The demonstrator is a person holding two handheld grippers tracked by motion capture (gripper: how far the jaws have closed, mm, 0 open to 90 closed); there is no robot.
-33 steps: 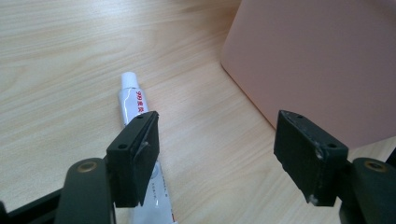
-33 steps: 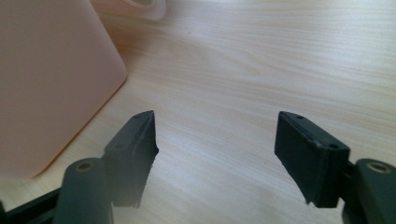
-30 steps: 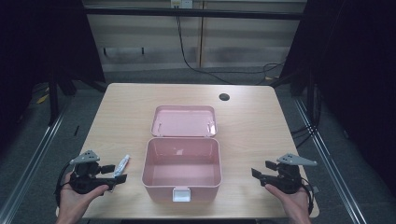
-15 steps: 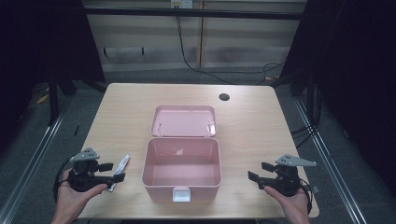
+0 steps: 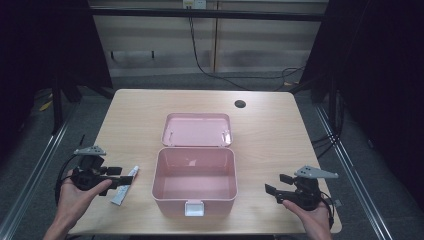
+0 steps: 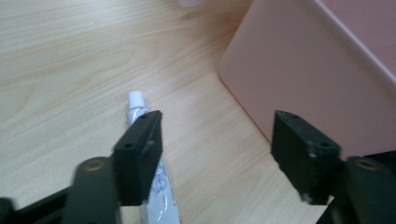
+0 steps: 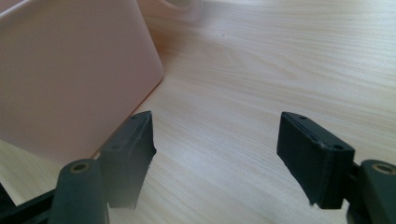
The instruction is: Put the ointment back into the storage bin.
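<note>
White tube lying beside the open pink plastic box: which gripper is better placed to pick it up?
Left. The left gripper hovers right over the white tube, one finger crossing it, and its jaws, which have just been closing, don't yet pinch it. The right gripper waits open beyond the pink plastic box.

Your left gripper (image 5: 120, 176) has the tube (image 6: 140, 108) lying on the table (image 5: 270, 130) under its left jaw, the box (image 6: 317, 70) ahead right. Off your right gripper (image 5: 272, 186), the box sits ahead left.
</note>
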